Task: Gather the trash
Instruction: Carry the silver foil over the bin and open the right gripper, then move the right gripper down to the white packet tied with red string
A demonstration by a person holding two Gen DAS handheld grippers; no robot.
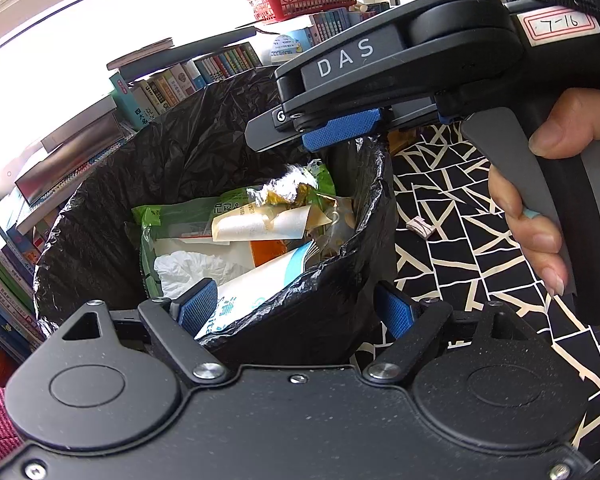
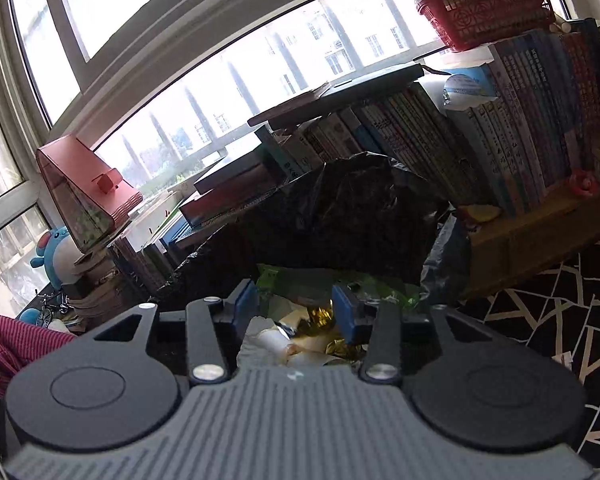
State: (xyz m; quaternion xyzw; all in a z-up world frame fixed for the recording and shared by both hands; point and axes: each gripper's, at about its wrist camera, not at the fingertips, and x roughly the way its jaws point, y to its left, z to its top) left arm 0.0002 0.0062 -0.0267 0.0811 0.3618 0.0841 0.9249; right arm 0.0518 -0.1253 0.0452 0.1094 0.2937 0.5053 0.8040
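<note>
A bin lined with a black bag (image 1: 112, 216) holds trash: a green packet (image 1: 172, 216), a gold foil wrapper (image 1: 288, 194), a white tissue (image 1: 192, 268) and a white-blue packet (image 1: 256, 280). My left gripper (image 1: 296, 312) straddles the bin's near rim, one pad inside and one outside, and grips it. My right gripper (image 1: 300, 136) hovers over the bin's far right side with a person's hand (image 1: 540, 208) on its handle. In the right wrist view that right gripper (image 2: 296, 308) is open and empty, with the gold wrapper (image 2: 320, 316) and green packet (image 2: 276, 280) below it.
Rows of books (image 2: 500, 128) line the window behind the bin, with a red basket (image 2: 488, 4) on top. The floor (image 1: 460, 264) has a black-and-white pattern, and a small pale scrap (image 1: 420, 227) lies on it right of the bin. A red cloth (image 2: 12, 344) sits at the left.
</note>
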